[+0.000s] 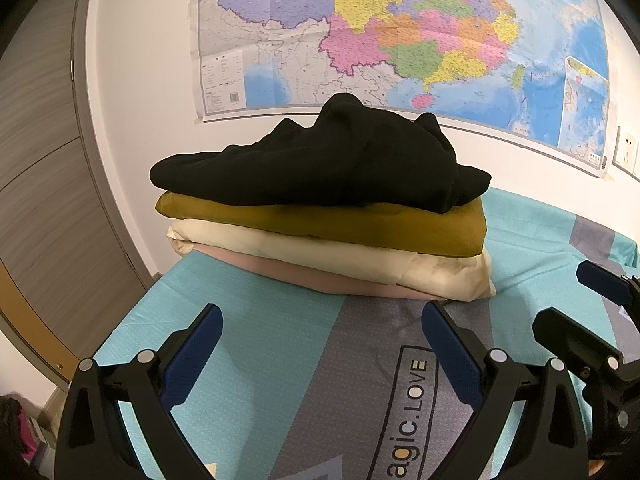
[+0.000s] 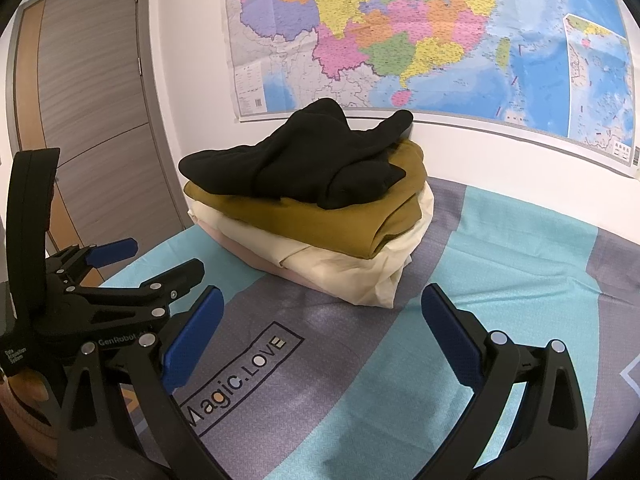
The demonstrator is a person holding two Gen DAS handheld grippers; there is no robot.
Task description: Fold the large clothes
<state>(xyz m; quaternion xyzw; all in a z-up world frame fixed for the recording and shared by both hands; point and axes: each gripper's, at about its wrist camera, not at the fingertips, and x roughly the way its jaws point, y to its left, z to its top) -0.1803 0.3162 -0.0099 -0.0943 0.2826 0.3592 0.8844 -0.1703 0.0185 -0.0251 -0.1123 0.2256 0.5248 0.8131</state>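
Observation:
A stack of folded clothes sits at the far side of the bed against the wall. A loosely folded black garment [image 1: 320,160] [image 2: 304,160] lies on top, over a mustard one [image 1: 332,224] [image 2: 344,220], a cream one [image 1: 360,264] [image 2: 352,272] and a pink one [image 1: 320,280] [image 2: 248,256] at the bottom. My left gripper [image 1: 320,316] hovers open over the bedsheet in front of the stack, holding nothing. My right gripper [image 2: 322,296] is also open and empty, a little to the right. Each gripper shows at the edge of the other's view: the right gripper [image 1: 576,296] and the left gripper [image 2: 160,256].
The bed carries a teal and grey sheet [image 1: 280,380] [image 2: 400,380] printed with "Magic.LOVE". A large coloured map [image 1: 400,32] [image 2: 420,32] hangs on the white wall behind the stack. A wooden door [image 2: 88,120] stands at the left. A wall socket [image 1: 626,152] is at the right.

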